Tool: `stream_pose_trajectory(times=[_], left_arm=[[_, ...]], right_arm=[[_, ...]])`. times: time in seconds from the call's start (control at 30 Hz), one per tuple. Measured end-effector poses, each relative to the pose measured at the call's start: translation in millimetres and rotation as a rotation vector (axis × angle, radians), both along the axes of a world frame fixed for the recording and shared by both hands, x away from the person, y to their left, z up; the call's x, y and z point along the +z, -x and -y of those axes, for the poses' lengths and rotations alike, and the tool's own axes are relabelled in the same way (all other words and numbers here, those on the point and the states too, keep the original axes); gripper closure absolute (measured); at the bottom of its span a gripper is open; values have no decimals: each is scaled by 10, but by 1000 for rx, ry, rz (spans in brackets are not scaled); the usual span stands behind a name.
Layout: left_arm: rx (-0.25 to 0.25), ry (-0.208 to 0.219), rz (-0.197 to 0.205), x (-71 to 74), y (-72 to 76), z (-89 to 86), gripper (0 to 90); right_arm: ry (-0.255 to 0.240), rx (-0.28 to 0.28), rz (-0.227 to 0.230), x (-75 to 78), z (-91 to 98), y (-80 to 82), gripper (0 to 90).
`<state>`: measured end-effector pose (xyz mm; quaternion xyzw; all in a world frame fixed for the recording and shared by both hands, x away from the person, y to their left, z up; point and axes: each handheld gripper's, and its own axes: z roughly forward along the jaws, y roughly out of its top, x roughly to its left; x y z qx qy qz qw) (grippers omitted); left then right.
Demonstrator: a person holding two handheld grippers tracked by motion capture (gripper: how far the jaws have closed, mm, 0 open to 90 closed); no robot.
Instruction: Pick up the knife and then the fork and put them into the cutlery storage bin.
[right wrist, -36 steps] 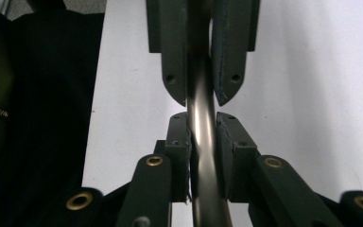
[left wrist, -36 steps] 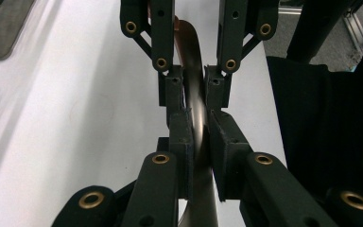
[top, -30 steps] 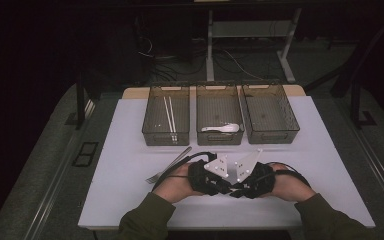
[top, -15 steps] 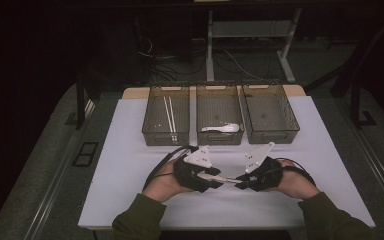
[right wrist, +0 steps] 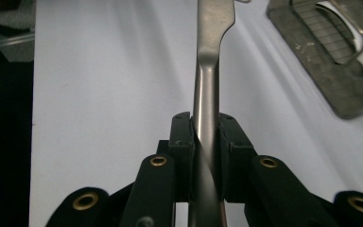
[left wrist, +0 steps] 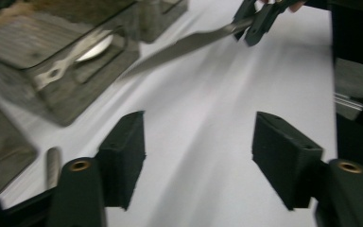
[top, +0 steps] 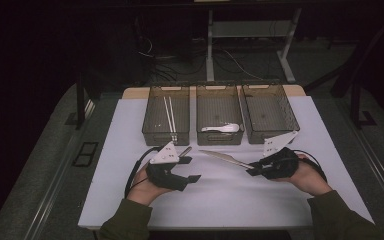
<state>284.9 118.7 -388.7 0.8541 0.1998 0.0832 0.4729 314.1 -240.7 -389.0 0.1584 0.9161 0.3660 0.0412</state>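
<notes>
High view: right gripper clamped on knife, blade pointing left, in front of middle bin. Left gripper apart from knife, jaws just opened.

Left gripper view: jaws wide, nothing between; knife ahead.

Right gripper view: handle pinched tight.

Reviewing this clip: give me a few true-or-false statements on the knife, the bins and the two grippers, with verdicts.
1. The right gripper is clamped on the knife. True.
2. The left gripper grips the knife too. False: its jaws have just been opening, with nothing between them.
3. A white spoon lies in the middle bin. True.
4. The right bin holds chopsticks. False: the chopsticks lie in the left bin.
5. The knife's blade points toward the left gripper. True.
</notes>
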Motion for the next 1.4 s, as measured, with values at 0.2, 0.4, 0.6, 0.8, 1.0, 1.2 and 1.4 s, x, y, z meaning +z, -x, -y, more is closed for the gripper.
stream_pose_trajectory(times=[0.2,0.4,0.6,0.8,1.0,1.2,1.4], left_arm=[[64,11,8,-78,49,-162,228],[98,7,23,-182,105,-238,154],[126,15,16,-267,124,-257,66],[148,0,13,-307,137,-274,0],[159,-3,14,-319,135,-287,0],[156,-3,20,-316,133,-299,0],[156,10,22,-307,135,-301,0]], right_arm=[[-44,-64,-16,51,84,-40,781],[-63,-131,-12,109,174,-108,781],[-76,-206,5,186,299,-203,781],[-97,-301,12,309,427,-375,781],[-84,-376,20,438,490,-586,781],[-74,-451,17,505,556,-798,780],[-68,-527,2,507,631,-1005,780]])
